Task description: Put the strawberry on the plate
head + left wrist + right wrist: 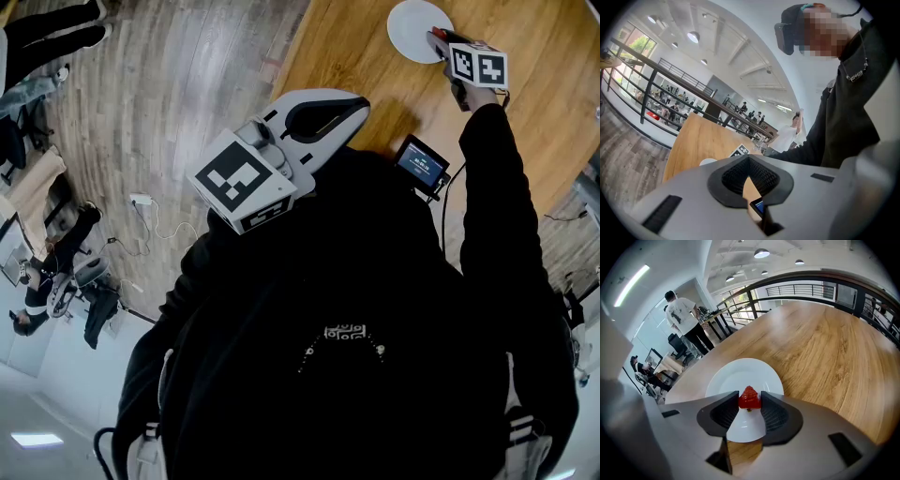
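Between the two dark ribbed pads of the right gripper [750,398] sits the strawberry [749,397], pinched at its flanks. Its long axis runs along the line of the jaws, with the pointed end forward, away from the camera. The white plate [740,373] lies directly beyond and beneath the fruit on the wooden table [825,348], so the berry shows against the plate's bare centre. Whether the fruit touches the plate or hangs just above it cannot be told from either view. The coming move appears to call only for a short descent, if any, and a spreading of the jaws, with no sideways travel.

The right hand is by far the nearer to the plate. The left gripper [749,158] is held close to the person's chest, well apart from the plate, with its jaw tips pressed together on nothing.

Writing: each gripper carries a cube with black-and-white square markers [479,65], which hold patterns and no letters. A small lit screen [421,165] at the table edge shows lines too small to read. No brand or label is legible on plate or table.
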Demonstrator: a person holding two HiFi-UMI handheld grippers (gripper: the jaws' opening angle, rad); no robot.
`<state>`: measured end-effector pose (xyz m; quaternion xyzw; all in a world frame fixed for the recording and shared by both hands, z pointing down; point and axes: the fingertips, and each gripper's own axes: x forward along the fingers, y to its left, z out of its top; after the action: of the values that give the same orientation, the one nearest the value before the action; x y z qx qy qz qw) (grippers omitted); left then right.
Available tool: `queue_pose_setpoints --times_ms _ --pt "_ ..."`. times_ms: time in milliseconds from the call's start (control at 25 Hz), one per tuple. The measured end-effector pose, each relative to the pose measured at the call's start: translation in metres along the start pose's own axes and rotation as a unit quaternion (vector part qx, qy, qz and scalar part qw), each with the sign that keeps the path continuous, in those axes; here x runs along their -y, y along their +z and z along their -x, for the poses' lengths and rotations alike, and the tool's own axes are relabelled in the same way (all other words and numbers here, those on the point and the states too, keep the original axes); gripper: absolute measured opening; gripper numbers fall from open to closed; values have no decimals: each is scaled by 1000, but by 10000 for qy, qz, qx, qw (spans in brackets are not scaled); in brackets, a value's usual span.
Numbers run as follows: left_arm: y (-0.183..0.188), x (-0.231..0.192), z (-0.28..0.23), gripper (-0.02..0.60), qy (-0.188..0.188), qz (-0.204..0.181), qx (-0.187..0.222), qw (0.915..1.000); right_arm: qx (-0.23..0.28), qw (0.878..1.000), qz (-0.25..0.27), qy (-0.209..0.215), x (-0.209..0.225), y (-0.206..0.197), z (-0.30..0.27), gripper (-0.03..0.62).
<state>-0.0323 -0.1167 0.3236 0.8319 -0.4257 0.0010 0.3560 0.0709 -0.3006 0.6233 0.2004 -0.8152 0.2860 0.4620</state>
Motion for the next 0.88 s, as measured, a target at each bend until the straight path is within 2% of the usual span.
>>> queue_pose_setpoints --times_ms 280,600,880 --pt "-2 3 5 -3 -11 -4 -2 10000 14 9999 109 -24 -9 1 0 153" --pt "-4 7 4 -2 -84 -28 -38 10000 111 9999 -13 34 -11 0 0 196" --pt "-4 8 7 -2 -134 -95 -43 9999 279 9996 -64 -16 -9 4 7 206"
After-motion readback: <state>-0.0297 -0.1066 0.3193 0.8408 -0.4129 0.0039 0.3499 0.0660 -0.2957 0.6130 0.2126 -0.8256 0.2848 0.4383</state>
